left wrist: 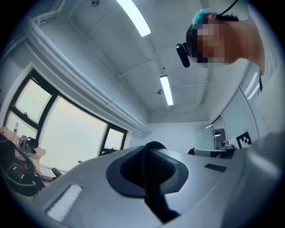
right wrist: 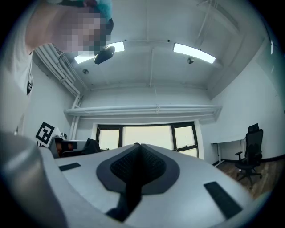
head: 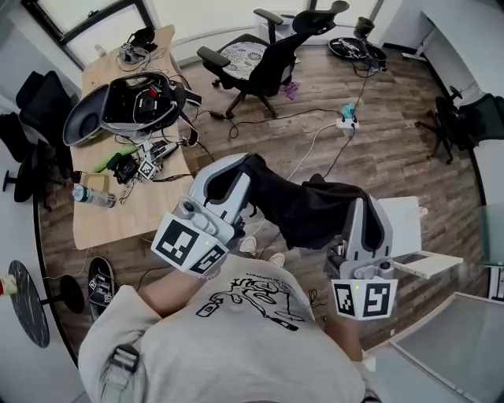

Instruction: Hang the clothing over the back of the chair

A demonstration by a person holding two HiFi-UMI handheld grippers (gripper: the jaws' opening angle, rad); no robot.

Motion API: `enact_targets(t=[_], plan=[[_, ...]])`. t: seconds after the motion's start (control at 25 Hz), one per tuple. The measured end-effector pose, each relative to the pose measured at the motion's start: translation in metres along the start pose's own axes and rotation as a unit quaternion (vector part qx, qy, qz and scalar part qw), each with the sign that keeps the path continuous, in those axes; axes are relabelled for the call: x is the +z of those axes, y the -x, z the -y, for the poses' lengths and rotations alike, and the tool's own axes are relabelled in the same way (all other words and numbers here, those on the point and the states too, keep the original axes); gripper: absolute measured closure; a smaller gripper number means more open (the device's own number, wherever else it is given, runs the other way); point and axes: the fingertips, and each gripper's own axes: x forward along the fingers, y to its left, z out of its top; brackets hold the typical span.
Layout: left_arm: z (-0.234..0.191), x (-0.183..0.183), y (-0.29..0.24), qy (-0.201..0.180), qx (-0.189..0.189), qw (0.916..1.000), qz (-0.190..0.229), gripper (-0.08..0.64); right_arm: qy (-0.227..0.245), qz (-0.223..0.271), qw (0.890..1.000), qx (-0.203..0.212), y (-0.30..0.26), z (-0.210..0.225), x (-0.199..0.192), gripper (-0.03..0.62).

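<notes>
Hanging black clothing point(head: 303, 211) — one end clamped in left tool point(head: 246, 164); other end, in right tool point(head: 367, 206)

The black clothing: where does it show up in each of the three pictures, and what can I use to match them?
Head view: the black clothing is stretched across the middle of the picture.
Left gripper view: a dark strip of it at bottom centre, pinched between the shut jaws.
Right gripper view: again a dark strip at bottom centre, pinched between the shut jaws.
Shared landmark: the dark-framed windows.
</notes>
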Motion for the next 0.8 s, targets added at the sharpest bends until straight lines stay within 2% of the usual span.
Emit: enact_targets(t=[0.24,0.48,0.8], plan=[[-0.003,0.006,0.002,0.006,-0.008,0.9999,0.003,0.551,-0.02,0.005,1.0,-0.009,-0.003,-0.001,-0.002,0.581],[-0.043,0.018,0.017,0.01,-0.022,0.9997,0.004,0.551,-0.017,0.002,1.0,-0.016,-0.034,-0.035,-0.006,0.581],[-0.071,0.01,0.003,0.017,-0.019,0.9997,-0.001,0.551,-0.02,0.003,1.0,-0.009,-0.063,-0.036,-0.014,0.581]])
